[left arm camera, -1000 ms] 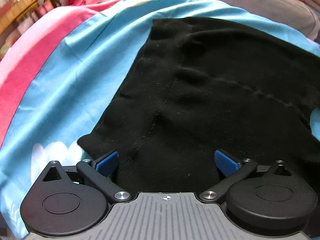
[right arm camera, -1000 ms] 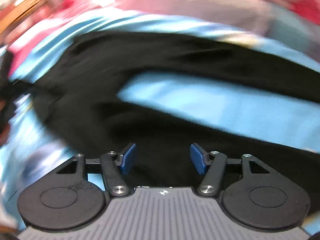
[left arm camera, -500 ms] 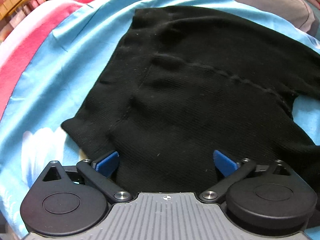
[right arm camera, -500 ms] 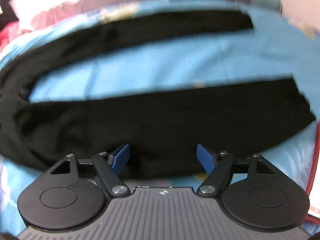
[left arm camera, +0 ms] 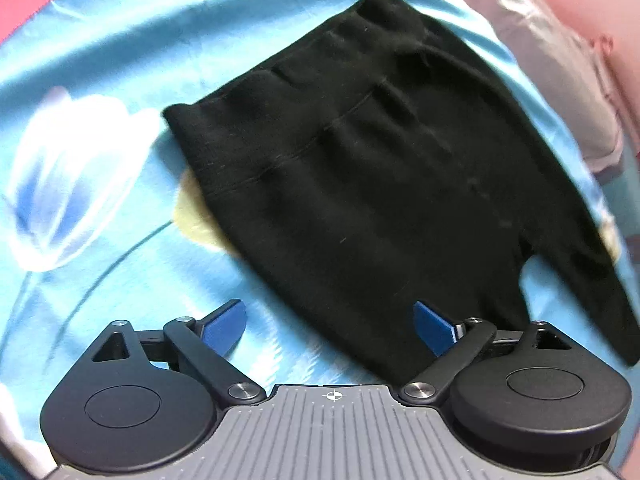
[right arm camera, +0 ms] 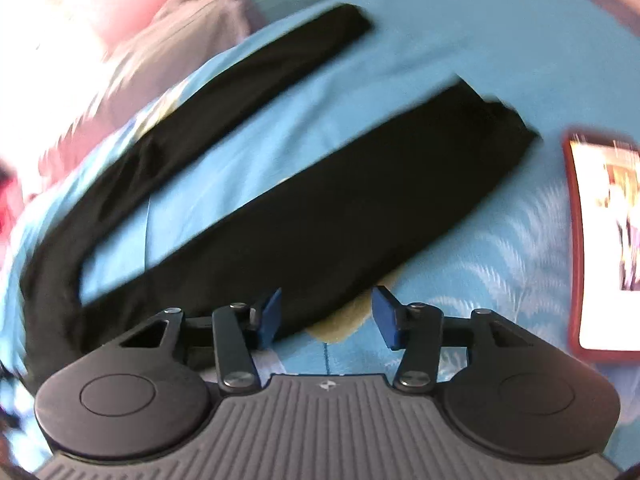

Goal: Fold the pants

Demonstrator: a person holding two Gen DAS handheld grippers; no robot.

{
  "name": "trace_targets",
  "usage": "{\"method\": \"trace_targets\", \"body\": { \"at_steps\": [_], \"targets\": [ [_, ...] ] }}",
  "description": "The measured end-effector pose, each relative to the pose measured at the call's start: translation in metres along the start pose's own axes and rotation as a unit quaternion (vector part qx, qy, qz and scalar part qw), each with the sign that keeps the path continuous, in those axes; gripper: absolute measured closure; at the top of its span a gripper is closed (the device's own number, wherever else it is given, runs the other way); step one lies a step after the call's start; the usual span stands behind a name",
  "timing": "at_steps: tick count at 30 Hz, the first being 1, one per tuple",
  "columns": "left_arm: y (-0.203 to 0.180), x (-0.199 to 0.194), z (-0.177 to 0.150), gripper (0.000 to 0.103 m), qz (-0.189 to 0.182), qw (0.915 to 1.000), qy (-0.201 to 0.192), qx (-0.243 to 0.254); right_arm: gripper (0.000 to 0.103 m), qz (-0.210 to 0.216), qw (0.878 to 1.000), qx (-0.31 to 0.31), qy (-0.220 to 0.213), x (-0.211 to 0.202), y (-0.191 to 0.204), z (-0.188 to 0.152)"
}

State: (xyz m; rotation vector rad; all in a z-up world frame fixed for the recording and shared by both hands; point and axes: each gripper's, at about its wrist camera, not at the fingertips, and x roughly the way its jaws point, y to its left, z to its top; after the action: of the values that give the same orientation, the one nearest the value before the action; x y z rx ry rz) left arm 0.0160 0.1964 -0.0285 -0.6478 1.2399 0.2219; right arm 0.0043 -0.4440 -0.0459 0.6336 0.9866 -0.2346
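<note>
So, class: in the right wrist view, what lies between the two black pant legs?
Only bare blue bedsheet shows between the far pant leg and the near pant leg; the right wrist view shows it.

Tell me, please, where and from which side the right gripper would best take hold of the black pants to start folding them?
Probably the near edge of the nearer leg of the black pants. It lies flat and straight on the blue sheet, its long edge running just ahead of the right gripper. Coming down from above on that side, with the fingers straddling the edge, should pinch it cleanly. The far leg lies apart, across bare sheet.
</note>
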Motion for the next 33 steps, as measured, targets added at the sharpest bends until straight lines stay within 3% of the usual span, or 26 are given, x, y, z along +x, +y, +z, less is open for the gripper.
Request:
{"method": "trace_targets", "body": {
  "at_steps": [4,12,13,14,15,16,17,18,20,27,33],
  "targets": [
    [0.002,0.007,0.007,0.0,-0.013,0.9997,-0.017,-0.011,0.054,0.012,0.997,0.081,-0.009,0.005,-0.024,0.004],
    [0.004,0.006,0.018,0.0,-0.02,0.9985,-0.047,-0.022,0.052,0.059,0.988,0.136,-0.044,0.019,-0.041,0.006],
    [0.005,0.006,0.019,0.0,-0.014,0.9983,-0.05,-0.026,0.058,0.063,0.987,0.139,-0.046,0.016,-0.046,0.01],
    [0.007,0.006,0.021,0.0,-0.005,0.9981,-0.053,-0.032,0.077,0.06,0.988,0.136,-0.047,0.015,-0.047,0.009],
    [0.009,0.006,0.022,0.012,-0.001,0.998,-0.053,-0.036,0.088,0.049,0.99,0.124,-0.048,0.014,-0.048,0.006],
    [0.012,0.007,0.024,0.019,0.003,0.9978,-0.05,-0.043,0.091,0.044,0.992,0.113,-0.044,0.015,-0.047,0.005],
    [0.015,0.008,0.026,0.018,0.003,0.9976,-0.048,-0.05,0.092,0.049,0.992,0.108,-0.042,0.015,-0.048,0.004],
    [0.017,0.007,0.027,0.026,0.0,0.9972,-0.047,-0.058,0.093,0.049,0.993,0.102,-0.038,0.015,-0.047,0.006],
    [0.017,0.002,0.034,0.029,-0.012,0.9966,-0.049,-0.064,0.094,0.045,0.995,0.079,-0.031,0.013,-0.042,0.014],
    [-0.021,-0.026,0.08,0.029,-0.064,0.9936,-0.091,-0.022,0.096,0.094,0.993,0.044,-0.053,-0.001,-0.005,0.076],
    [-0.078,0.007,0.151,0.03,-0.059,0.9928,-0.098,0.035,0.096,0.119,0.99,0.027,-0.068,0.041,0.039,0.162]
  ]
}}
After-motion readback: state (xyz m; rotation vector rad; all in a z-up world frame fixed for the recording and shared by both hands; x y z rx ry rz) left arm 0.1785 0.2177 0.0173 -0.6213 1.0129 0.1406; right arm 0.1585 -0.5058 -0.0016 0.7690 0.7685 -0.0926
